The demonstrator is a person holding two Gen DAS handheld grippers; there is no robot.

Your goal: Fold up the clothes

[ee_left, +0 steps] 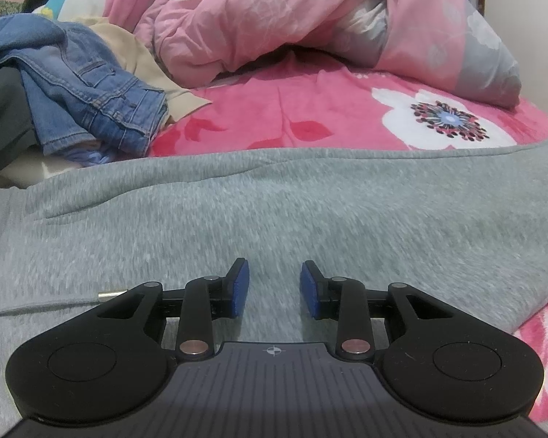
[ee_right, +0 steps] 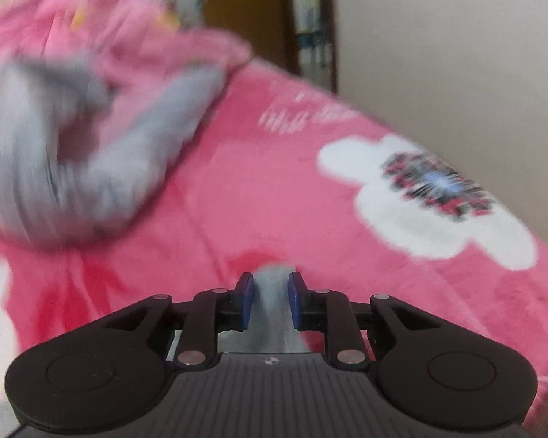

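Grey sweatshirt (ee_left: 274, 211) spread flat on bed, over pink flowered blanket (ee_left: 310, 116), filling lower half of left wrist view. Drawstring with metal tip (ee_left: 109, 296) lying on fabric at left, just beside left tool (ee_left: 274, 288). Left tool just above sweatshirt, blue pads (ee_left: 240, 288) set narrowly apart, nothing between, no pinch on cloth. Denim jeans (ee_left: 84, 95) heaped at far left, over beige cloth (ee_left: 149, 69). Crumpled pink quilt (ee_left: 274, 22) bunched at back of bed.

Right wrist view badly blurred. Right tool (ee_right: 270, 301) with pads (ee_right: 246, 301) narrow, clamped on strip of grey fabric (ee_right: 272, 292), probably part of same sweatshirt, hard to confirm. Fabric strip running back between pads toward tool body. Blanket (ee_right: 274, 182) below, big white flower (ee_right: 420, 200) at right. Smeared grey and pink bundle (ee_right: 73, 146) at upper left, likely quilt. Pale wall (ee_right: 456, 54) and dark doorway (ee_right: 244, 11) behind bed.
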